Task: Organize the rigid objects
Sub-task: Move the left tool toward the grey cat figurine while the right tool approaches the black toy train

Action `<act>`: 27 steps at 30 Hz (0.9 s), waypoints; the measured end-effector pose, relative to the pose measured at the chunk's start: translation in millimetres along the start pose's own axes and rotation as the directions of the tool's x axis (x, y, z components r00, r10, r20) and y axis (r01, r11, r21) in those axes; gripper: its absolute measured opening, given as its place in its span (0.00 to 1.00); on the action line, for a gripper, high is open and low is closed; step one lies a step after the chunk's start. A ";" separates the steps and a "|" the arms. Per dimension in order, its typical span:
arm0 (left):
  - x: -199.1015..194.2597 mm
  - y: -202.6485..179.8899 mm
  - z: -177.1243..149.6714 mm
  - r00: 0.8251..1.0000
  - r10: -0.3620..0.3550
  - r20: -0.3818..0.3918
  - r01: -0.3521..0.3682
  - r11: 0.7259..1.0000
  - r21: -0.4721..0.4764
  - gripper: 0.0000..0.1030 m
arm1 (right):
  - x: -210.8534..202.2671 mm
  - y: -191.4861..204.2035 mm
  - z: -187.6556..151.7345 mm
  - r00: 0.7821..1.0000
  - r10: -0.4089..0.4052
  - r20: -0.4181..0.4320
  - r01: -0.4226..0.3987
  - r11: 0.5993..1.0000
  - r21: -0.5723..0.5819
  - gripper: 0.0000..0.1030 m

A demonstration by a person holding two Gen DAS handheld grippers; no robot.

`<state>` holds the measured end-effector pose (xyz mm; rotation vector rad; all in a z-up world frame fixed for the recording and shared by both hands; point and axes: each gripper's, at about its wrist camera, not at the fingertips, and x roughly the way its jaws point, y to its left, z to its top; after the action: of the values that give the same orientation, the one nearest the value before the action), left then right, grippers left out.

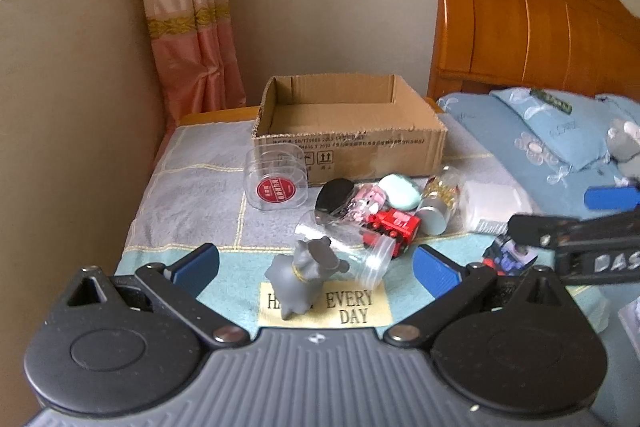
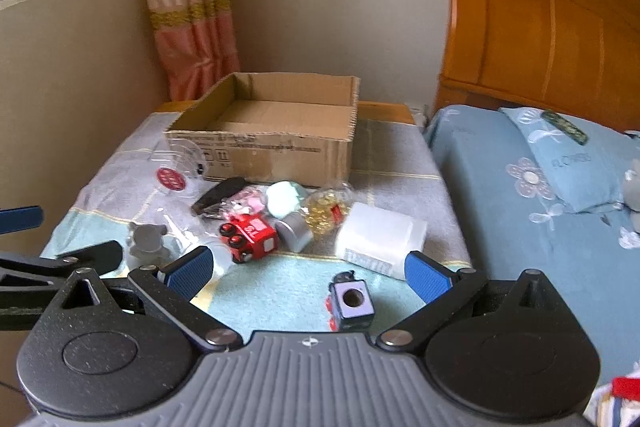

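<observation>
Behind, a wooden headboard point(image 1: 532, 19) borders the blanket-covered table point(image 1: 192, 187).

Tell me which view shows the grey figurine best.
The left wrist view: the grey figurine stands centred between the open tool's fingers, whole body visible. The right wrist view catches it only at the left, blurred and partly hidden behind the other tool.

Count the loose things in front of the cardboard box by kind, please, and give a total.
Toy trains: 2 (red train, purple-faced train)
Animal figurines: 1 (grey figurine)
Clear jars and containers: 5 (red-label jar, black-lid jar, gold-bead jar, clear tube, frosted box)
Mint oval case: 1
Total: 9
</observation>
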<state>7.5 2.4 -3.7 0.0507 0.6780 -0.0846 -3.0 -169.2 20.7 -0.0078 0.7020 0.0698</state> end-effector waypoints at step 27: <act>98.7 30.9 -24.4 0.985 0.019 -0.170 -0.009 0.998 0.055 0.99 | 86.4 -42.1 -41.8 0.964 0.197 -0.181 -0.201 0.980 -0.001 1.00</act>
<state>71.7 28.9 -84.1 0.1158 0.8469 -0.0859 38.6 -207.2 -67.7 0.0382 0.8817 0.2720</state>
